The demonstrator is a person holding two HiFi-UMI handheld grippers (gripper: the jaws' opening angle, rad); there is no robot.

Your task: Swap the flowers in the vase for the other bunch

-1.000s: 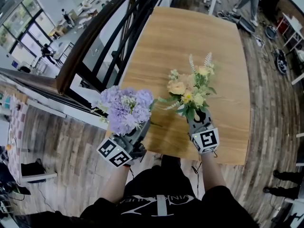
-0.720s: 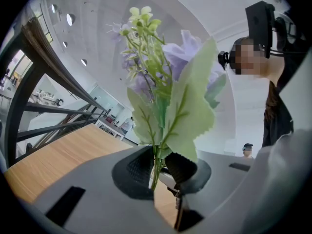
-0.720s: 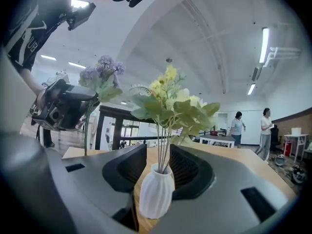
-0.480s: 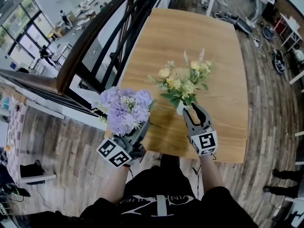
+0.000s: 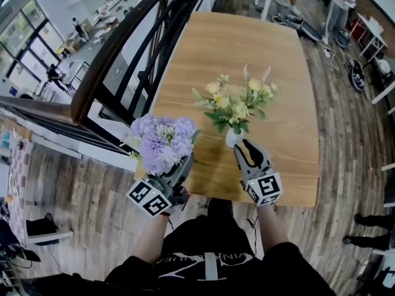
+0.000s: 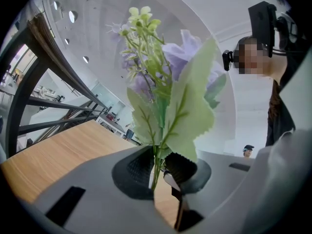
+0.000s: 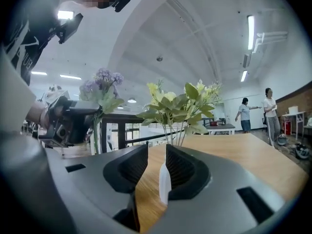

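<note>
Vase (image 5: 232,138), white and narrow, upright on the wooden table (image 5: 247,42), close to the near edge and roughly midway between the two near corners. The yellow bunch (image 5: 237,100), cream and yellow blooms with green leaves, rises from its mouth and spreads toward the table's middle.

Right gripper (image 5: 245,148): held level over the near edge, pointing at the vase, jaws parted and gripping nothing. In the right gripper view (image 7: 152,167) the vase (image 7: 165,182) shows as a pale sliver in the gap, partly behind the right-hand pad, with bare table (image 7: 234,150) visible beside it. The stems and leaves of the yellow bunch (image 7: 178,104) stand above the pads. Whether the vase touches a pad cannot be told.

Left gripper (image 5: 179,168): at the near left corner of the table, jaws closed on the thin green stems of the purple bunch (image 5: 162,142). The lilac heads hang over the table's left edge. In the left gripper view (image 6: 158,165) the stems pass between the ribbed pads, and the purple bunch (image 6: 165,82) fills the frame above them.

Black railing (image 5: 123,54): runs along the table's left side.
</note>
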